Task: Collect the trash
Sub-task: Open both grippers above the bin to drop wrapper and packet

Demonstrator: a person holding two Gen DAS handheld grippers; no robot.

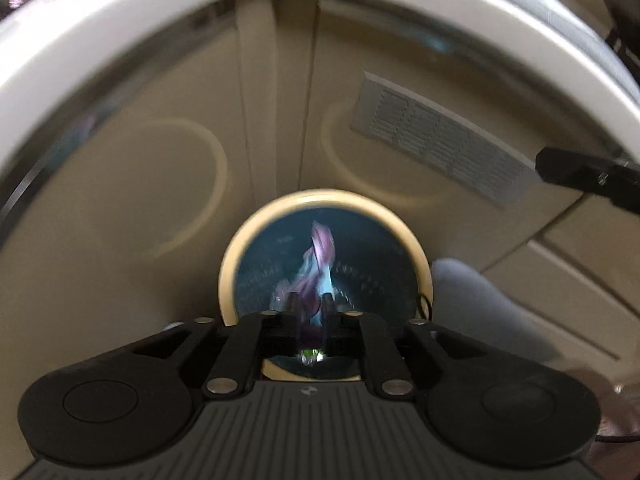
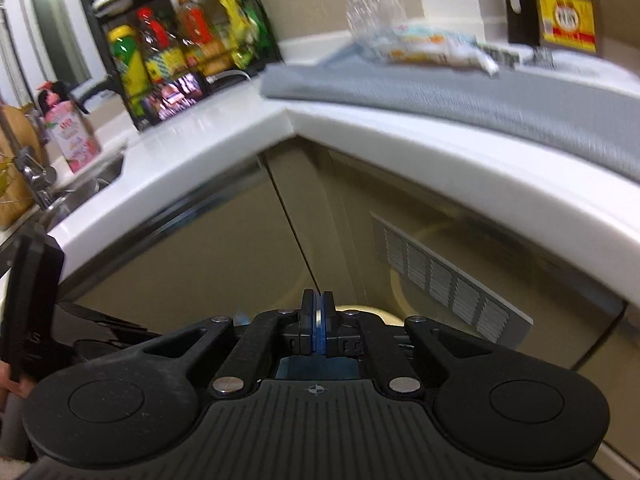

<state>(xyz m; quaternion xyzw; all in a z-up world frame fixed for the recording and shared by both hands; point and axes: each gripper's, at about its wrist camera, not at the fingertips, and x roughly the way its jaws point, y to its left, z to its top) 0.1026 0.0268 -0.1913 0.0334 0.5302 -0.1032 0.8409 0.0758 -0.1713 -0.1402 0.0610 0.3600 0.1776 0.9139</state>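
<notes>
Cream-rimmed round waste bin (image 1: 425,276), dark-lined: we record it on the floor at the foot of the beige corner cabinets (image 1: 168,128). Contents: one crumpled purple-and-pale-blue wrapper (image 1: 320,256), blurred, standing over the bin's mouth, its lower end between the fingers of our left gripper (image 1: 311,309). The jaws are slightly apart; whether the pads press the wrapper we cannot tell.

Seen only from the left wrist: the bin's interior, the wrapper, and a pale grey rounded shape (image 1: 476,300) just right of the bin, too blurred to name. A black part of the other gripper juts in well above and right of the bin.

Seen only from the right wrist: our right gripper (image 2: 318,320), blue pads pressed together with nothing between them, just above a sliver of the bin's rim. Above the bin, on the white L-shaped countertop (image 2: 240,132), lie a grey woven mat (image 2: 460,88), a flat printed packet (image 2: 436,46) and crinkled clear plastic (image 2: 372,4). Up to the left, a black wire rack (image 2: 184,52) holds bright bottles and packets. Further left stand a pink carton (image 2: 72,136) and a steel sink (image 2: 108,172) with tap. Up to the right stands a dark bottle with a yellow label (image 2: 566,20).

Both views show a white slatted vent panel (image 1: 440,140) on the cabinet door right of the corner.
</notes>
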